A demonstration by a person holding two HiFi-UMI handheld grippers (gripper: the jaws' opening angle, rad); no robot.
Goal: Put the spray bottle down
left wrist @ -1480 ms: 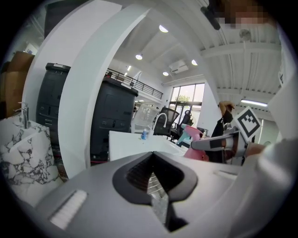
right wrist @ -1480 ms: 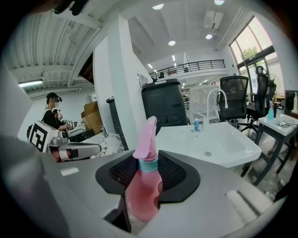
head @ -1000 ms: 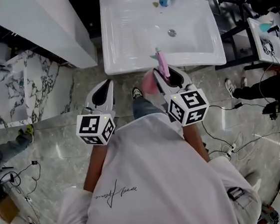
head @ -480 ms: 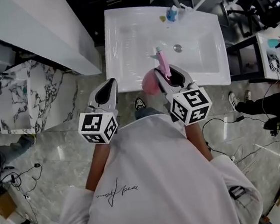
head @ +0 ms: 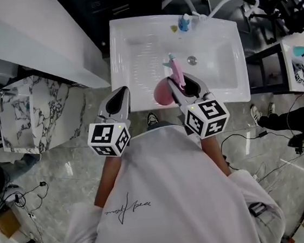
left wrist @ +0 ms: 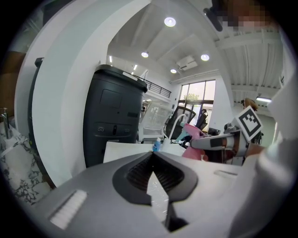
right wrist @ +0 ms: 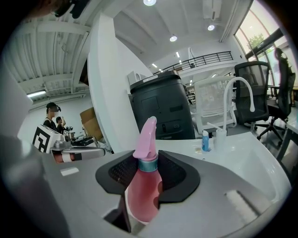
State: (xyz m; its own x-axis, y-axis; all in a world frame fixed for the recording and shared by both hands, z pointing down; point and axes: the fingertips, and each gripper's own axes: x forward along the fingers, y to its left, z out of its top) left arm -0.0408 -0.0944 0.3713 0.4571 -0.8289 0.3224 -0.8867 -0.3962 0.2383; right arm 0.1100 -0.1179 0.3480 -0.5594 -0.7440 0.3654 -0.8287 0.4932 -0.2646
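Note:
My right gripper (head: 179, 85) is shut on a pink spray bottle (head: 163, 91), which stands upright between the black pads. Its pink trigger head (head: 175, 68) reaches over the front rim of the white sink (head: 130, 28). In the right gripper view the spray bottle (right wrist: 143, 188) fills the gap between the jaws of that right gripper (right wrist: 148, 173). To its left, just short of the sink's front edge, my left gripper (head: 120, 93) is shut with nothing in it. The left gripper view shows the left gripper (left wrist: 153, 173) with its jaws together and the spray bottle (left wrist: 192, 140) off to the right.
A small blue bottle (head: 183, 23) stands by the white curved faucet (head: 231, 0) at the sink's back rim. A white slanted panel (head: 33, 33) and a marble-patterned box (head: 28, 113) lie to the left. Cables (head: 248, 151) run over the floor on the right.
Both grippers have moved forward toward the sink together. The spray bottle, still held, has gone from in front of the sink to over its front rim.

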